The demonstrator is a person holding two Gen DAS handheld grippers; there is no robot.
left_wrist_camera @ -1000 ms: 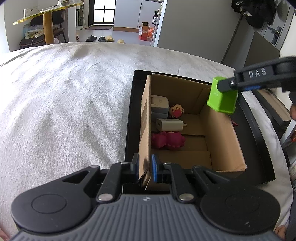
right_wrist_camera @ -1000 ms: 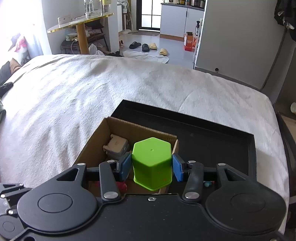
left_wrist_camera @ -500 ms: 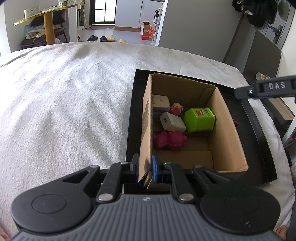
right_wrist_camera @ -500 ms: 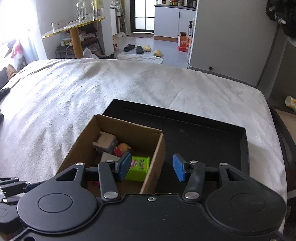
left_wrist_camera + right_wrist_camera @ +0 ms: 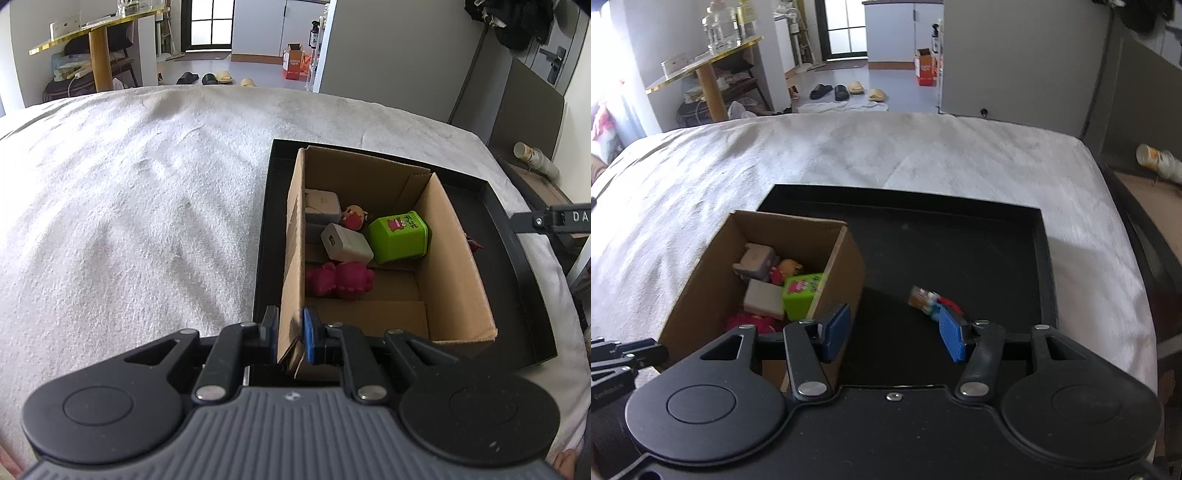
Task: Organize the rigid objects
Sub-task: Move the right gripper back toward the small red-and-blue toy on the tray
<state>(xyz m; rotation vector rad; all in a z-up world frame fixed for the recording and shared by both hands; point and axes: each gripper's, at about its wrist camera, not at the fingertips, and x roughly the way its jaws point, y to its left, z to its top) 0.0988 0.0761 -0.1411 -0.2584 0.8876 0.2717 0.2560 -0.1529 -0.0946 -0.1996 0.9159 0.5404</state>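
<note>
Open brown cardboard box (image 5: 458, 258) in shallow black tray (image 5: 997, 229) on white bed: holds lime-green plastic cup (image 5: 400, 236) lying sideways. Left gripper (image 5: 290, 334): fingers clamped on box's near wall. Right gripper (image 5: 892, 334): fingers apart, opening, empty, above tray.

We see the cardboard box (image 5: 436, 258) in the tray's (image 5: 517, 280) left part, tray on the bed (image 5: 129, 221). In the box: chargers, figurines, hexagonal container (image 5: 399, 240). Small toy (image 5: 929, 301) on the tray, right of the box.
</note>
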